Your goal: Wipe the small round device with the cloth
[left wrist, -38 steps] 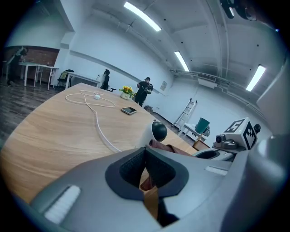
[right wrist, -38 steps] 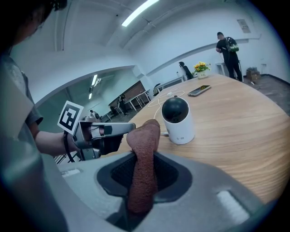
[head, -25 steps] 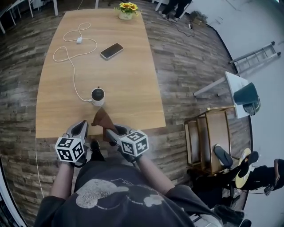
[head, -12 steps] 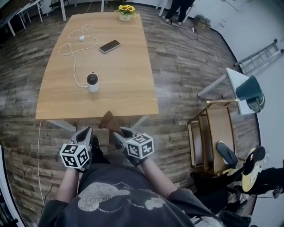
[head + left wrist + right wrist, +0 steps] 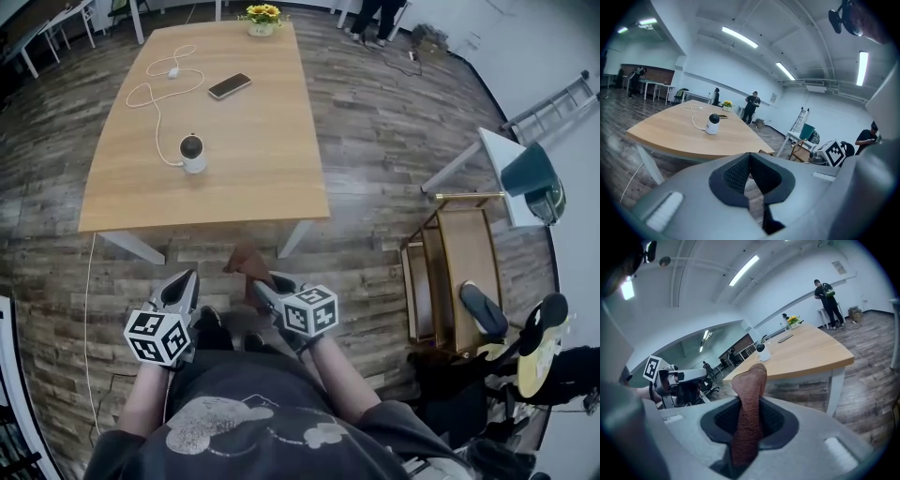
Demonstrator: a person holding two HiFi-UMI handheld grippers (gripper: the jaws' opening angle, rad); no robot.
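Cloth (image 5: 750, 380) clamped in right gripper (image 5: 750, 405) | left gripper (image 5: 750, 161): own view, jaws together

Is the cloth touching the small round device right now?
Apart. In the head view the cloth, clamped in the right gripper, hangs over the floor short of the table edge; the small round device stands well onto the table.

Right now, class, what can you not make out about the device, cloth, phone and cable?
Small round white device: any dirt too small, every view.
Brown terry cloth: lower end hidden inside the right claw, right gripper view.
Dark flat phone: screen too small, head view.
White cable: end beyond the wooden table untraceable, head view.
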